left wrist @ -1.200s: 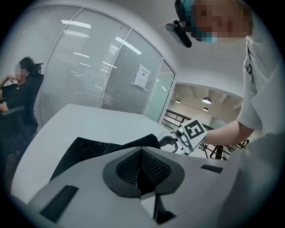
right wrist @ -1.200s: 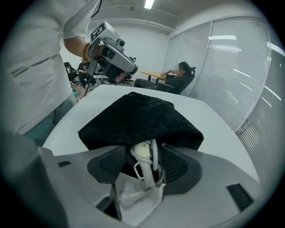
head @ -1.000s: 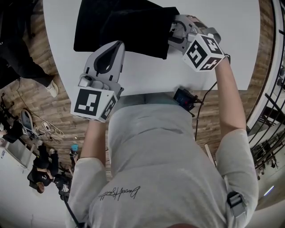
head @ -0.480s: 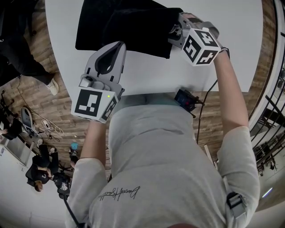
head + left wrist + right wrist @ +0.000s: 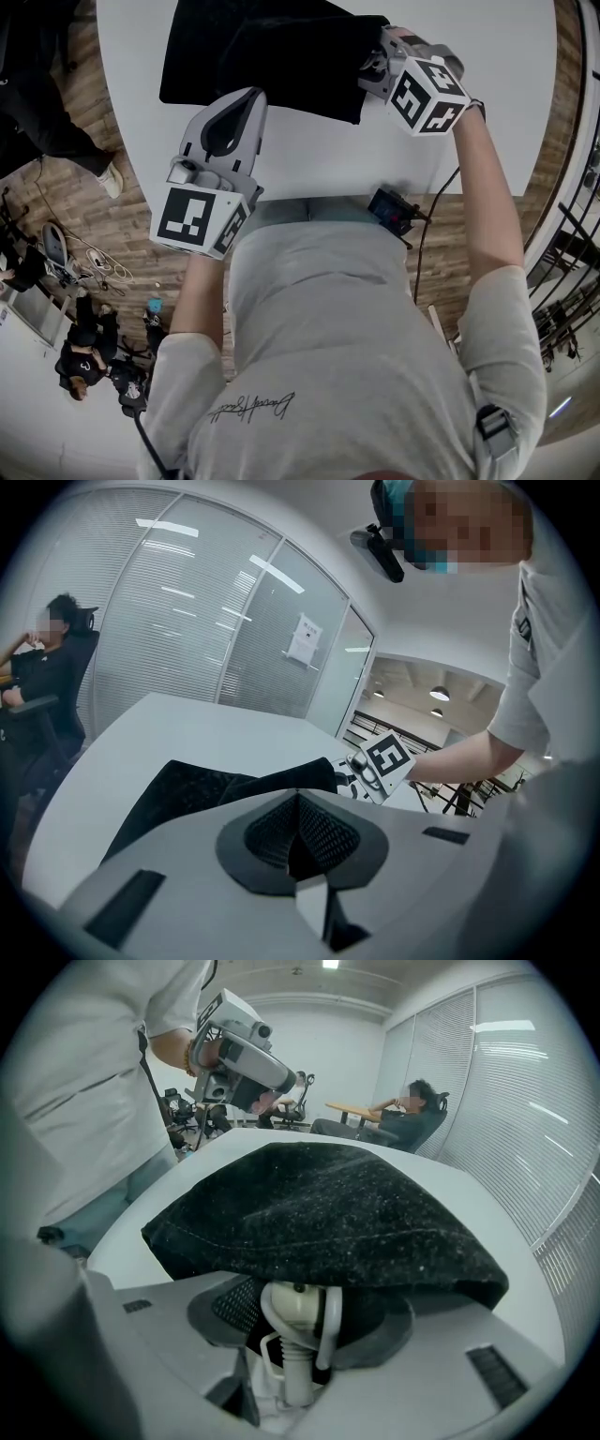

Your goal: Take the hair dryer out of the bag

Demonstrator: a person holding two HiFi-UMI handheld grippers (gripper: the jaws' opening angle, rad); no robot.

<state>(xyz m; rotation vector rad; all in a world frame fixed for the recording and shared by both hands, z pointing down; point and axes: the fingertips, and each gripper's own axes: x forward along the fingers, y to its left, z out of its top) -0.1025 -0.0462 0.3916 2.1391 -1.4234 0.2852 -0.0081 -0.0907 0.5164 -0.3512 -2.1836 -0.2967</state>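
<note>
Right claw (image 5: 295, 1314) first: it's nosed in under the open edge of the black bag (image 5: 319, 1204). A white plug (image 5: 292, 1302) with a loop of white cord (image 5: 330, 1326) sits between its jaws. The jaws have just been closing in on that plug, but I see dark gaps beside it, so I'd call them apart, not clamped.

The hair dryer itself doesn't show anywhere. Plug and cord are all that peek out. Anything else in the bag is covered by the fabric, which humps up over the claw.

Left claw (image 5: 298, 803) has its jaws together with nothing in them. Its tip is right at the bag's near edge, and I can't tell if it touches.

The bag lies on the white desk (image 5: 309, 159), and the head view cuts off its far end.

Writing-wise:
- The cubes (image 5: 427, 94) on both claws carry black-and-white square markers.
- There's cursive script on the shirt (image 5: 251, 405) that I can't make out.
- The sheet (image 5: 305, 637) on the glass wall is too small to read.

A small black device (image 5: 394, 208) sits at the desk's near edge, too tiny for detail.
</note>
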